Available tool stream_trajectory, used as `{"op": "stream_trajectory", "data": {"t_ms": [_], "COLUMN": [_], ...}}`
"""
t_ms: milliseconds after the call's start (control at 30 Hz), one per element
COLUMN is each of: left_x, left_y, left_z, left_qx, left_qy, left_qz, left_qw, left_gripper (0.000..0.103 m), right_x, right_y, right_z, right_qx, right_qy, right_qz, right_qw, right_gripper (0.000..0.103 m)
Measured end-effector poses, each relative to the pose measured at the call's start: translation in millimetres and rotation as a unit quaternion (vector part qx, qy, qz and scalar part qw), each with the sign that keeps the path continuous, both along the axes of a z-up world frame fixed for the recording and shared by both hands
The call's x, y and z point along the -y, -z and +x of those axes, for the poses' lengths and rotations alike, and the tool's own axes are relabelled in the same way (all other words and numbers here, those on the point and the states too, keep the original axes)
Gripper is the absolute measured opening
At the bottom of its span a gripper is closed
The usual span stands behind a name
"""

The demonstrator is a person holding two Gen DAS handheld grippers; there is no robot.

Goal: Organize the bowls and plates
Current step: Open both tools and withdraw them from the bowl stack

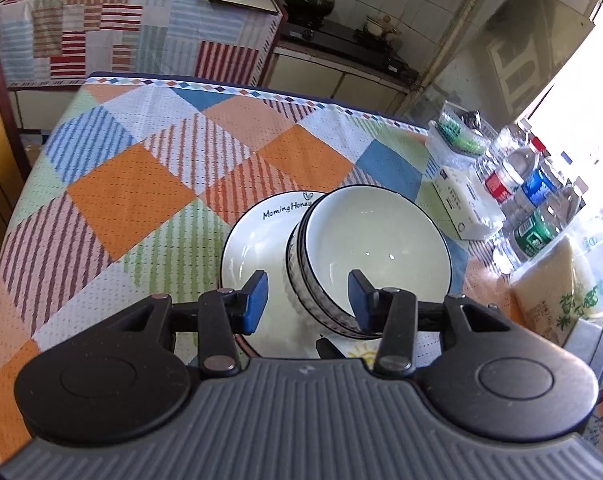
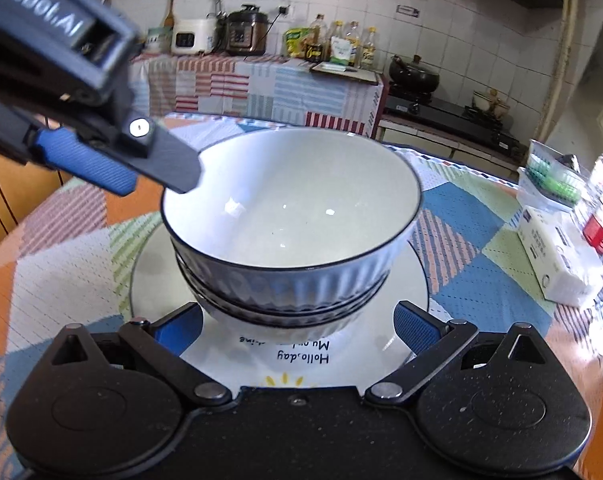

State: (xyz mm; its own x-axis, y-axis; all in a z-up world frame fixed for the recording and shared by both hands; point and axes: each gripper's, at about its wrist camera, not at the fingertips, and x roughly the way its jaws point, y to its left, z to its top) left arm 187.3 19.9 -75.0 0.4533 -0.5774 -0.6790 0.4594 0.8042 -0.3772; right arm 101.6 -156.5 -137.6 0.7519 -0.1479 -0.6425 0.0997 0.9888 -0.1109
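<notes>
A stack of white ribbed bowls with dark rims point(image 2: 293, 216) sits level on a white plate point(image 2: 157, 280) with printed words, on the checked tablecloth. In the left wrist view the bowls point(image 1: 365, 236) stand on the plate point(image 1: 253, 240) just ahead of the fingers. My left gripper point(image 1: 308, 300) straddles the top bowl's near rim, one pad inside and one outside, with a gap to the wall. It also shows at upper left as the left gripper point(image 2: 157, 188). My right gripper point(image 2: 297, 328) stands wide, its pads flanking the stack's base without touching.
A tissue pack point(image 1: 461, 204), several water bottles point(image 1: 529, 196), a clear box of green items point(image 1: 457, 136) and a rice bag point(image 1: 557, 288) crowd the table's right side. A covered counter with cookers point(image 2: 221, 32) and a stove point(image 2: 441, 108) lie behind.
</notes>
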Motion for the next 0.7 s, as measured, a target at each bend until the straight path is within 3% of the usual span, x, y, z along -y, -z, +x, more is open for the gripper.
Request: {"op": "stream_trajectory", "data": {"t_ms": [267,433,700], "left_x": [-18.8,-21.5,-20.1], "left_y": [-24.5,-51.4,-86.7], "left_z": [-38.5,-65.5,-115.3], "left_qx": [0.015,0.050,0.077], "left_qy": [-0.032,-0.052,-0.079], "left_qz": [0.022,0.079,0.108], "left_qw": [0.9991,0.9942,0.9880], "left_gripper": [0.043,0.043,0.057], "right_x": [6.4,19.0,29.8], "right_y": [-22.8,-57.7,-96.2], "right_z": [-30.6,-56.3,-88.4], "right_qx": [0.033,0.058,0.038], "right_qy": [0.030,0.030,0.043], "right_qz": [0.016,0.029,0.047], "right_qw": [0.999,0.997,0.997], "right_gripper": [0.103,0.103,0.103]}}
